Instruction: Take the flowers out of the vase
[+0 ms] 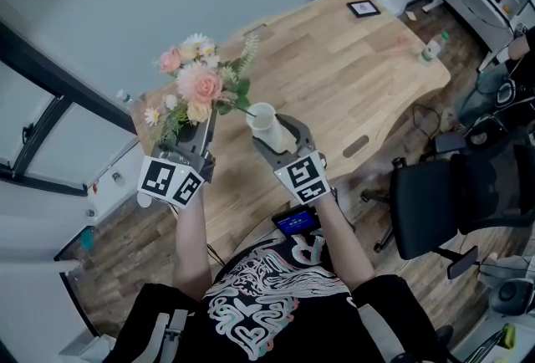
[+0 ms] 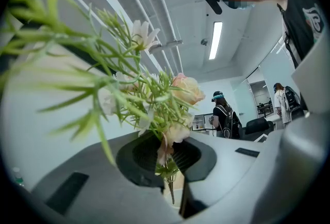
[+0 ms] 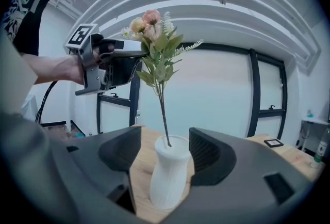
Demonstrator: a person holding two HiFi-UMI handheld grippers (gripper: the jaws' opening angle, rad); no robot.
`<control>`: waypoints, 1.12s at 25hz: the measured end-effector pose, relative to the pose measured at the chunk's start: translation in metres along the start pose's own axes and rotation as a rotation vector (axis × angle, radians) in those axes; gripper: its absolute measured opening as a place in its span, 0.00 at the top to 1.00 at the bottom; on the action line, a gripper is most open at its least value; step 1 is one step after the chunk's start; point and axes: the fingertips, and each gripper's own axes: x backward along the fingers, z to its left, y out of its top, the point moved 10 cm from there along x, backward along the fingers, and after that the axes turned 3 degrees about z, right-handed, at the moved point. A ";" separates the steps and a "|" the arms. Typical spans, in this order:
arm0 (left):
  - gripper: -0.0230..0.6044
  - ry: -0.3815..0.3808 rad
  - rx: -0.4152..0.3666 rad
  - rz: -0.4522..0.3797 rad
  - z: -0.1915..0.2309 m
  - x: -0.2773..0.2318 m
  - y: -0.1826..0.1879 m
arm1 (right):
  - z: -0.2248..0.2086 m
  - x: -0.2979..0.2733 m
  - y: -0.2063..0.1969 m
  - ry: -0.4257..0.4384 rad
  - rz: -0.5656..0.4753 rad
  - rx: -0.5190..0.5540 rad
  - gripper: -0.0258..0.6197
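In the head view, the person holds both grippers above a wooden table (image 1: 351,77). The left gripper (image 1: 199,132) is closed on the lower part of the flowers (image 1: 199,84), a bunch of pink, white and yellow blooms with green leaves that stands up beyond its jaws. Just beside it, the right gripper (image 1: 277,138) has the white vase (image 1: 262,114) between its jaws. A thin stem (image 1: 241,108) runs from the bunch toward the mouth of the vase. A small dark frame (image 1: 364,8) and a bottle (image 1: 430,48) stand on the far part of the table, and an office chair (image 1: 435,207) is at the right of it.

In the left gripper view, the jaws of the left gripper (image 2: 172,166) are narrow, almost together, and they pinch the stems (image 2: 170,192) of the flowers (image 2: 180,91). The blooms and leaves fill the space just above the jaws. A person with a backpack (image 2: 224,117) stands far behind.

In the right gripper view, the jaws of the right gripper (image 3: 165,156) stand rather wide and hold the ribbed vase (image 3: 169,181) by its sides. The vase is upright, with the table (image 3: 142,161) below it. The left gripper (image 3: 139,55) holds the flowers (image 3: 154,37) high above, and the end of the long stem (image 3: 163,109) is just at the mouth of the vase. Whether it is inside the rim cannot be told.
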 end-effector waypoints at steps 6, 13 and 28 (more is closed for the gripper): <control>0.90 0.024 -0.010 -0.021 0.000 0.020 0.013 | 0.011 0.017 0.020 -0.027 -0.085 0.066 0.79; 0.90 0.038 -0.022 -0.034 -0.005 0.044 0.021 | 0.023 0.029 0.030 -0.060 -0.126 0.066 0.95; 0.90 0.070 0.051 0.026 -0.019 0.085 -0.011 | 0.041 0.055 0.017 -0.095 -0.107 0.056 0.95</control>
